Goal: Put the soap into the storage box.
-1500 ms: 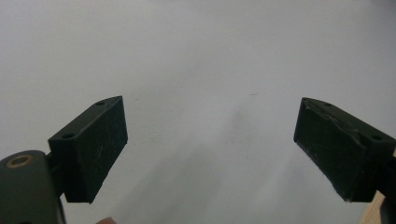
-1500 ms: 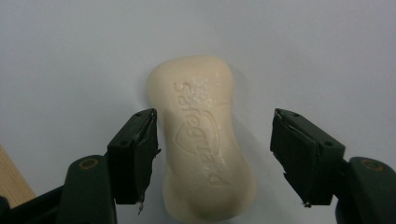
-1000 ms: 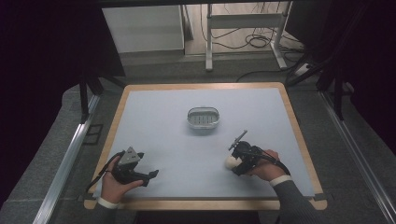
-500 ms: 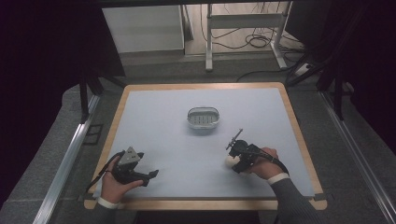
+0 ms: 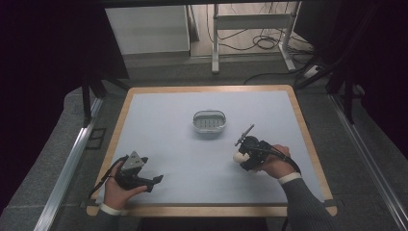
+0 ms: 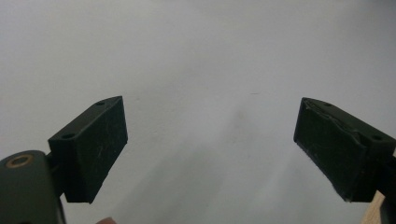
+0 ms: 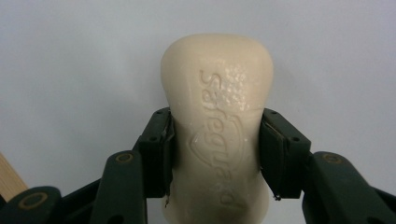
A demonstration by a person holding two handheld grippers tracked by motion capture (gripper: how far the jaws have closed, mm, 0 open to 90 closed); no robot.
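Soap bar (image 7: 217, 126), cream-coloured with raised lettering, sits clamped at its narrow waist between the two pads of your right gripper (image 7: 215, 149), which have just finished closing on it. In the high view, that right gripper (image 5: 243, 155) holds the bar (image 5: 237, 157) at the table's (image 5: 159, 120) right front, near the small metal dish (image 5: 209, 121). Your left gripper (image 5: 155, 181) rests at the left front, jaws spread wide with nothing between them.
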